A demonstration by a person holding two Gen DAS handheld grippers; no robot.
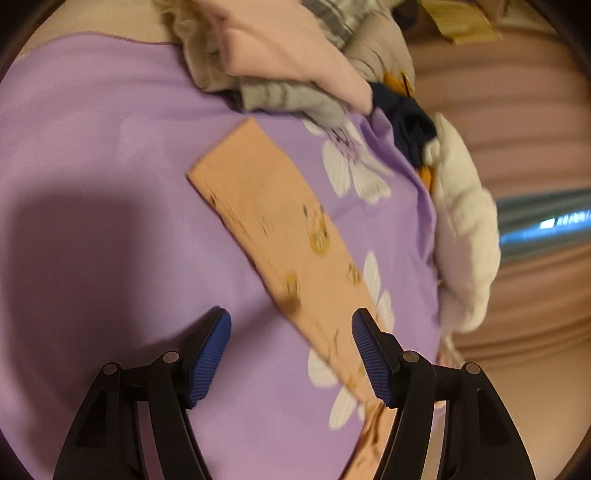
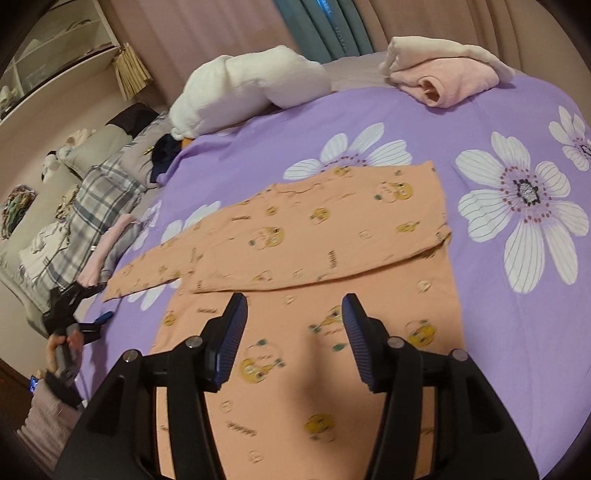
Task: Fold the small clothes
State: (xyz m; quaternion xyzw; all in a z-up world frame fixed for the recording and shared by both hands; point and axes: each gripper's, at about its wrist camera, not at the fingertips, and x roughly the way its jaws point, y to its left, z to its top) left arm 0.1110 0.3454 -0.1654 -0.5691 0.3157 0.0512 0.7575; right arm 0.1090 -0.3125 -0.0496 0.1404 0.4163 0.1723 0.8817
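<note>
Left wrist view: the left tool [image 1: 291,325] hangs spread and empty over a smooth purple sheet [image 1: 92,147]; the peach shirt [image 1: 266,214] sleeve lies flat as a long strip.

Right wrist view: the right tool [image 2: 294,308] is spread, empty, above the printed shirt [image 2: 332,236], partly folded flat on the flowered sheet [image 2: 517,332].

Bed [image 2: 369,110] covered by a purple sheet [image 2: 258,125] printed with large white flowers. Padded pink headboard [image 2: 424,22] curves behind the far edge, vertical channels visible. Teal curtain [image 2: 317,26] hangs behind it, a bright sliver showing at its top. White shelving unit [image 2: 62,48] stands far left against a pale pink wall [image 2: 155,33]. Grey plaid bedding [image 2: 99,192] is bunched along the bed's left side. White plush pillow [image 2: 243,85] lies near the headboard. Lighting warm and dim; motion blur in left wrist view.
</note>
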